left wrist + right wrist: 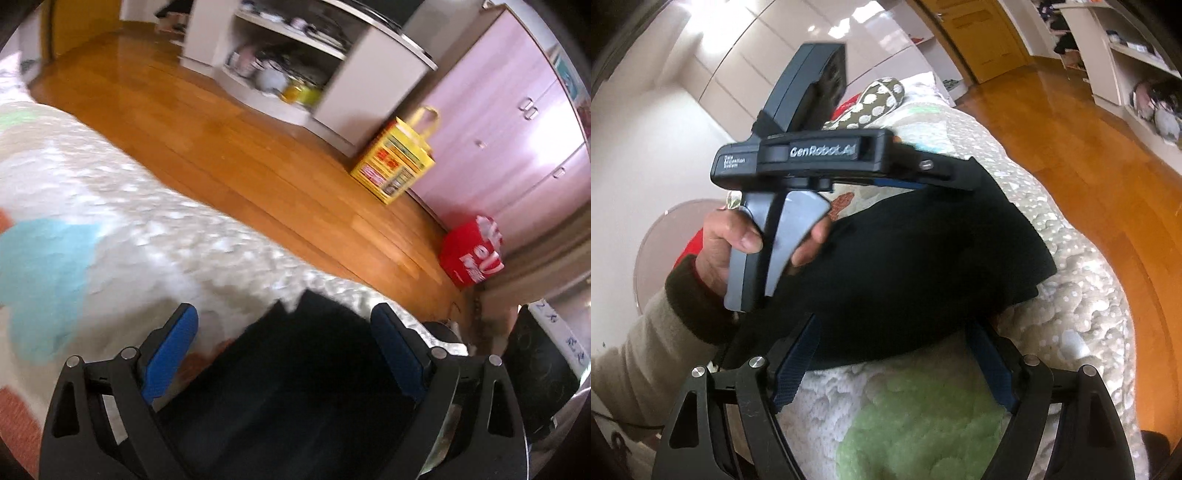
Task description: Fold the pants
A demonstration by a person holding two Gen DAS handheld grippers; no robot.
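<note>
Black pants point(923, 258) lie folded in a thick bundle on the white quilted bed cover point(1071, 295). My right gripper point(894, 325) is open, and its blue-padded fingers point(794, 369) straddle the bundle's near edge without pressing it. A hand point(727, 236) holds my left gripper point(967, 177) over the far end of the pants, seen from the side. In the left wrist view, the left gripper point(284, 310) stands wide open. The pants point(295, 376) fill the gap between its blue pads point(170, 358), and the picture is blurred.
The bed's edge runs along a wooden floor point(221, 147). A yellow bag point(395, 158) and a red bag point(472, 251) stand by a pink wardrobe point(517, 129). A white shelf unit point(332, 66) is beyond. A spotted pillow point(875, 99) lies at the bed's head.
</note>
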